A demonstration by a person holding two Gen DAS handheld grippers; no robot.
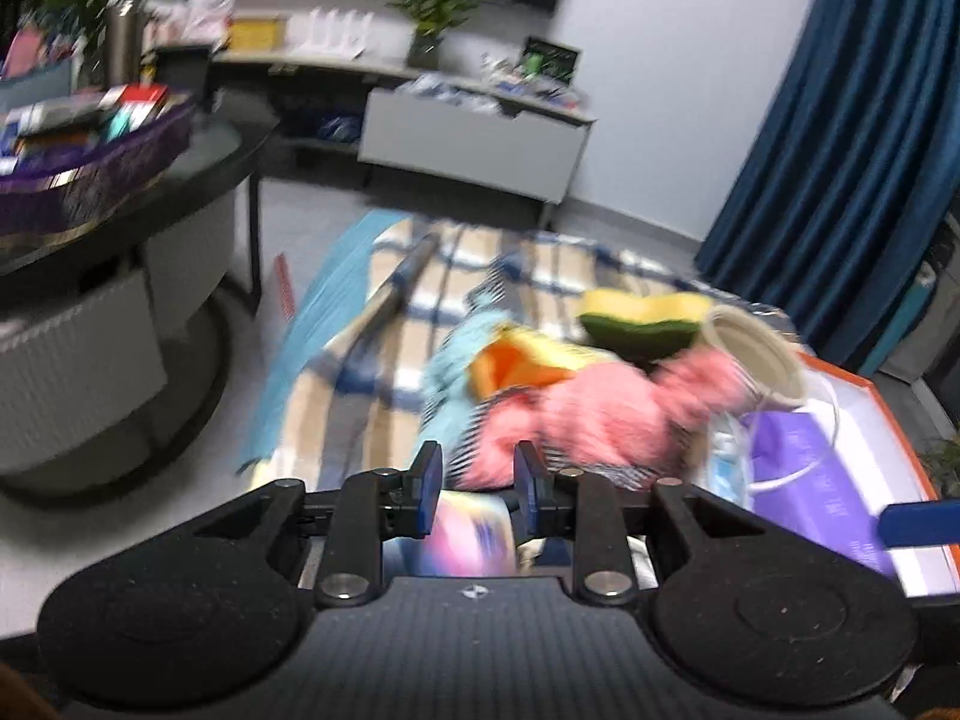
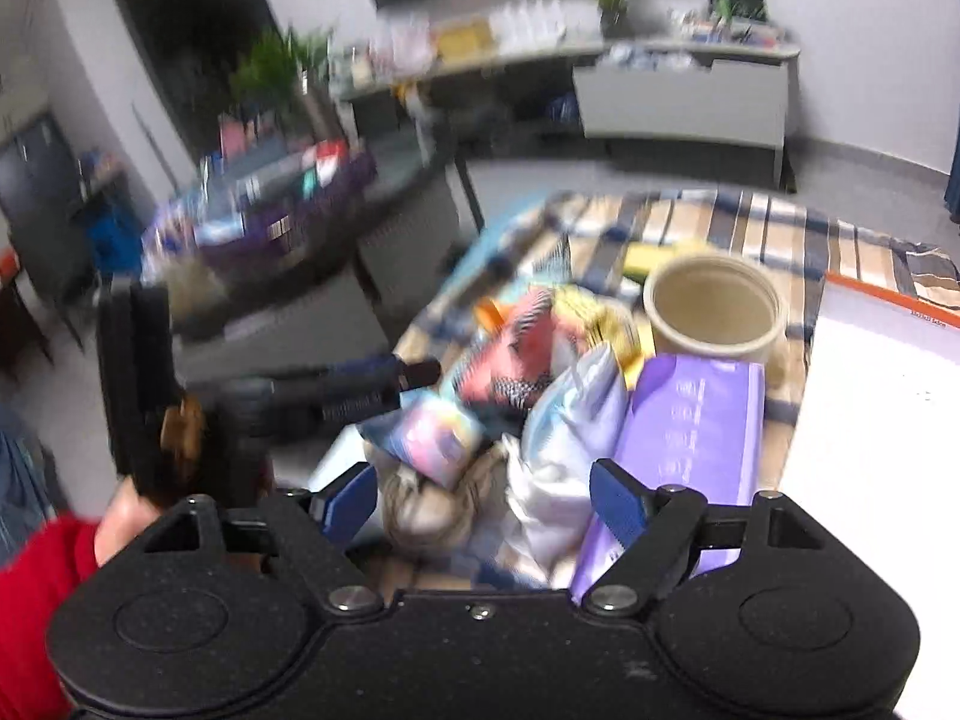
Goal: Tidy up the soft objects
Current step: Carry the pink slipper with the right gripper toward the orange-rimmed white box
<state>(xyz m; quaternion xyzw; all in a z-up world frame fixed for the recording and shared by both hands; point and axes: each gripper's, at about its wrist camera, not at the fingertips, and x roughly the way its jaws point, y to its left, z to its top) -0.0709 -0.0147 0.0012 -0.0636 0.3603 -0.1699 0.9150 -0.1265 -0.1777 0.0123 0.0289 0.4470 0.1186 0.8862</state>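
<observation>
Pink plush lies crosswise just beyond left tongs.

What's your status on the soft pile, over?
Left gripper part open, empty, just short of the pink fluffy item. Right gripper wide open above the purple pack. Cream jar crowds the pile.

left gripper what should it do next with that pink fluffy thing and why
Probably ease the left gripper forward and close on the pink plush. Its fingers stand apart with nothing between them, and the plush lies just ahead, slightly to the right, atop the pile on the plaid cloth.
</observation>
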